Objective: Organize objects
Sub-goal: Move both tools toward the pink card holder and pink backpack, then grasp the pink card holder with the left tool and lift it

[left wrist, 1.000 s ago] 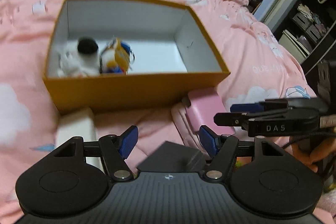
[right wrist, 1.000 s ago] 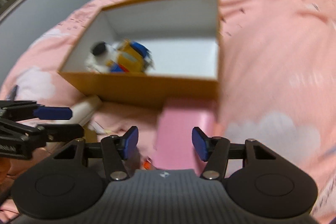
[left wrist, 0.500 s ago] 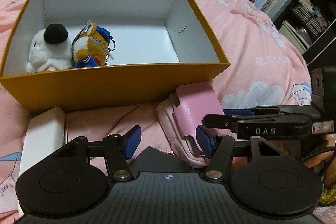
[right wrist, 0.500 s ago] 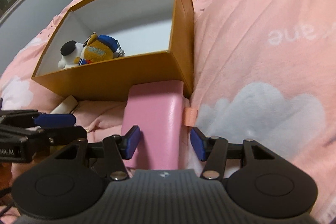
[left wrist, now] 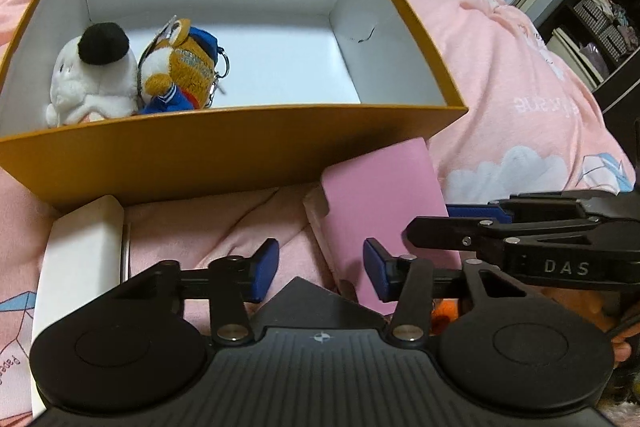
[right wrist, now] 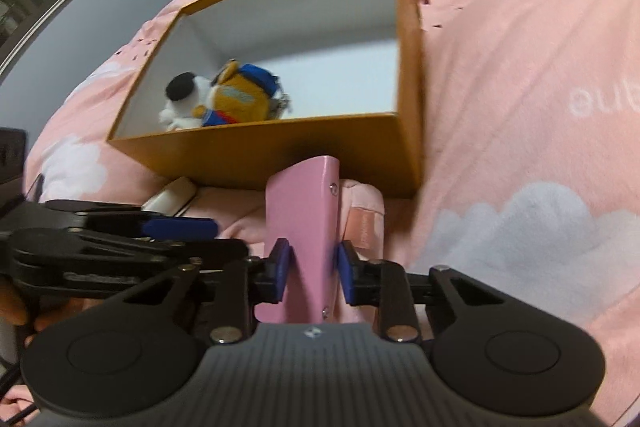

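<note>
The right gripper [right wrist: 310, 273] is closing, its pads against both sides of the pink case [right wrist: 302, 227] just before the orange box [left wrist: 224, 151]. The left gripper [left wrist: 318, 273] is closing on nothing. 2 plush toys [left wrist: 132, 71] occupy the box. A white case [left wrist: 82, 255] lies alongside.

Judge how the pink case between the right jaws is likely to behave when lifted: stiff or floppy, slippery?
The pink case probably stays stiff: its faces look flat with straight edges and small rivets. Its smooth, slightly glossy surface may slip against the pads. The right gripper, its jaws closing, holds it on edge at the near end, so the far end could sag or swing.
</note>
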